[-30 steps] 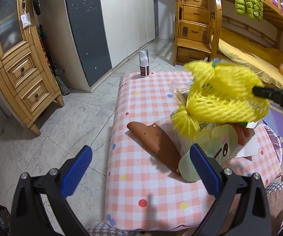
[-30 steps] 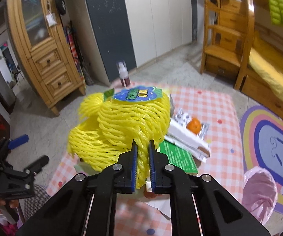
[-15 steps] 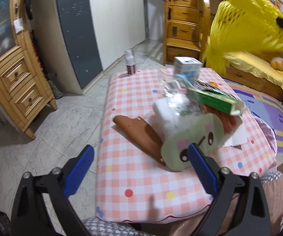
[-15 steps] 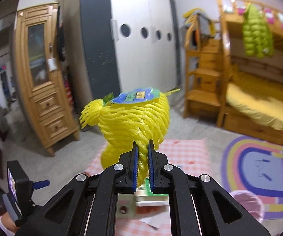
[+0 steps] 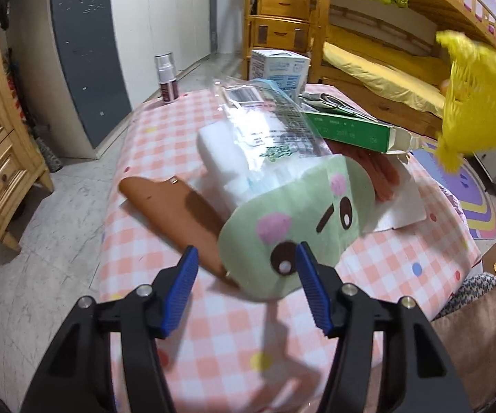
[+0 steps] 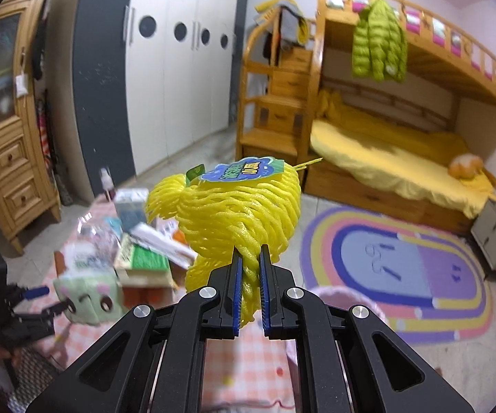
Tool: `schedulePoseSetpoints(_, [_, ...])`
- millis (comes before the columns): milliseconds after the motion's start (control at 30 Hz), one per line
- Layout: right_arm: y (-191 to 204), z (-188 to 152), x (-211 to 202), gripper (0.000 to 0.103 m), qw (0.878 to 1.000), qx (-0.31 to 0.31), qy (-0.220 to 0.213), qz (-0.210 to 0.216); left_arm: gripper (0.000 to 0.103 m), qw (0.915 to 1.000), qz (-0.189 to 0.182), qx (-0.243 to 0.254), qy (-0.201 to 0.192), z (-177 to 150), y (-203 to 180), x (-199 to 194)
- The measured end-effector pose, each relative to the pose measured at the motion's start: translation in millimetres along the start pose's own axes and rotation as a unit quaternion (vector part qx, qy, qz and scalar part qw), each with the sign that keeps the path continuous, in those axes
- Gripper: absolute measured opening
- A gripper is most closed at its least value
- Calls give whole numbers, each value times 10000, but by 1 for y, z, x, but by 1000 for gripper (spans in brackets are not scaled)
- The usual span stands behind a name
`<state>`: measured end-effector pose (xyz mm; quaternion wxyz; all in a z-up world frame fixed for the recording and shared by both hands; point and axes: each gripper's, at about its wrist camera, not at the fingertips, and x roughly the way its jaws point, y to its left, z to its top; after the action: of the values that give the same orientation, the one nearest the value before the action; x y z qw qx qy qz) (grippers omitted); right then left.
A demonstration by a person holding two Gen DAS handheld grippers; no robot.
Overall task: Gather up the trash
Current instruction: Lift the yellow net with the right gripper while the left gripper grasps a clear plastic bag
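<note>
My right gripper [image 6: 248, 268] is shut on a yellow foam fruit net [image 6: 234, 206] with a blue label and holds it in the air, to the right of the checked table [image 6: 248, 371]. The net also shows at the right edge of the left wrist view [image 5: 478, 103]. My left gripper [image 5: 244, 285] is open and empty, its fingers either side of the near end of a green cartoon-face package [image 5: 299, 220]. On the table lie a clear plastic bag [image 5: 268, 127], a green carton [image 5: 351, 130], a brown sleeve [image 5: 175, 210] and white paper [image 5: 399, 206].
A small bottle [image 5: 167, 77] and a white box [image 5: 278, 69] stand at the table's far end. A pink-lined bin [image 6: 337, 296] sits right of the table by a rainbow rug [image 6: 402, 265]. A bunk bed, wardrobes and a wooden cabinet surround the room.
The right gripper lifted the yellow net off the pile and swung it right, away from the table. The left gripper moved in close to the green package and its fingers narrowed.
</note>
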<state>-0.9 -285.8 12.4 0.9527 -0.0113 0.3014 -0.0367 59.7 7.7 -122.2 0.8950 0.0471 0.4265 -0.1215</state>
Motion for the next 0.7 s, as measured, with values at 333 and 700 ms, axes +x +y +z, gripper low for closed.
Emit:
schedulePoseSetpoints(333, [-5, -26, 10, 9, 9992, 144, 342, 140, 29, 9967, -816, 15, 50, 1, -7, 6])
schedulePoseSetpoints(700, [-13, -28, -4, 9, 9992, 263, 220, 189, 1, 9925, -841, 645, -610, 22, -46, -66])
